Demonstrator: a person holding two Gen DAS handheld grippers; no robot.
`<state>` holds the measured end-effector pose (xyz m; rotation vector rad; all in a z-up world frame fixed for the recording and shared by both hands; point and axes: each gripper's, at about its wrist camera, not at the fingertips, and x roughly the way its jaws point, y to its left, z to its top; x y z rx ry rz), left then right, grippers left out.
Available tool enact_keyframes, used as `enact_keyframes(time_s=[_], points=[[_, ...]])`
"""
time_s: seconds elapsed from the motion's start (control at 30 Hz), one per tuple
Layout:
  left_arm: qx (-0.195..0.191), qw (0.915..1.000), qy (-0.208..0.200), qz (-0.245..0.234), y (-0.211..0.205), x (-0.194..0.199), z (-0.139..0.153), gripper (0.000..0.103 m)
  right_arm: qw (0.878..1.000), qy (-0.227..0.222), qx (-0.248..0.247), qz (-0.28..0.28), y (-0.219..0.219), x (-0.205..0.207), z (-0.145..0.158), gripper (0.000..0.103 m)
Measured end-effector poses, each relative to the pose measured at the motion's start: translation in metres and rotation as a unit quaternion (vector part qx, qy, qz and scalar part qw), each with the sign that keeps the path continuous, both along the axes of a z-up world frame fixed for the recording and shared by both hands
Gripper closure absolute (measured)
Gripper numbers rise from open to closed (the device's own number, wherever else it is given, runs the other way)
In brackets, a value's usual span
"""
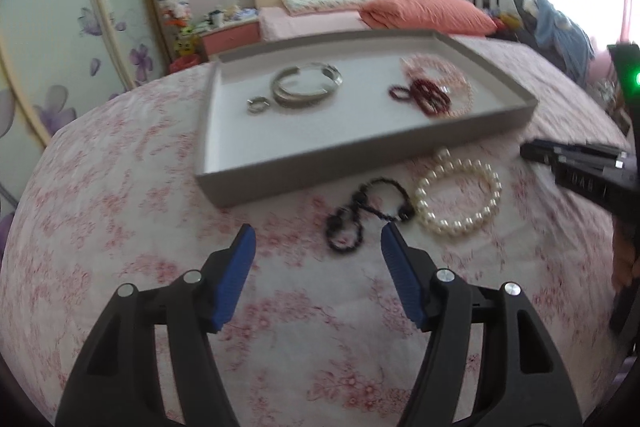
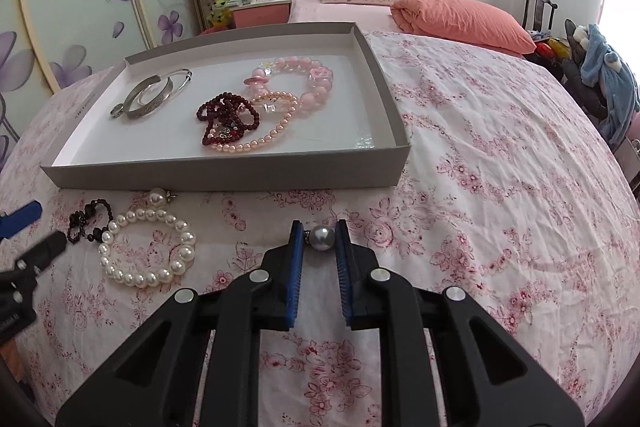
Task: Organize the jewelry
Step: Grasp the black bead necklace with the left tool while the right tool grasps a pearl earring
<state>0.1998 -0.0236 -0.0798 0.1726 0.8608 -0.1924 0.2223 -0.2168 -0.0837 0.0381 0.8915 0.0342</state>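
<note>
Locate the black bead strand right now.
The black bead strand lies on the floral bedspread in front of the tray, touching the left of the white pearl bracelet, just ahead of the open left tool.

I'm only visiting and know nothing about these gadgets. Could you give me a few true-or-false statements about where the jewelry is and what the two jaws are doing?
1. The right gripper has its jaws closed on a grey pearl. True.
2. The white pearl bracelet lies inside the tray. False: it lies on the floral bedspread, in front of the tray.
3. The silver bangles are in the tray. True.
4. The left gripper is gripping the black bead string. False: its jaws stand open and empty, just short of the string.
5. The dark red beads lie on the bedspread. False: they are in the tray.
</note>
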Motion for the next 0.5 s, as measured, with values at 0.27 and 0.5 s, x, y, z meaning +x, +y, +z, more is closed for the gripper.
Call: enact_keyframes(time_s=[0.27, 0.5], points=[[0.003, 0.9996, 0.027, -0.013, -0.015, 0.024, -0.01, 0.056, 1.0, 0.0, 0.005, 0.0, -0.001, 0.001, 0.0, 0.086], [0.009, 0.9994, 0.026, 0.02, -0.002, 0.023, -0.008, 0.089, 1.0, 0.001, 0.01, 0.006, 0.0, 0.001, 0.001, 0.086]])
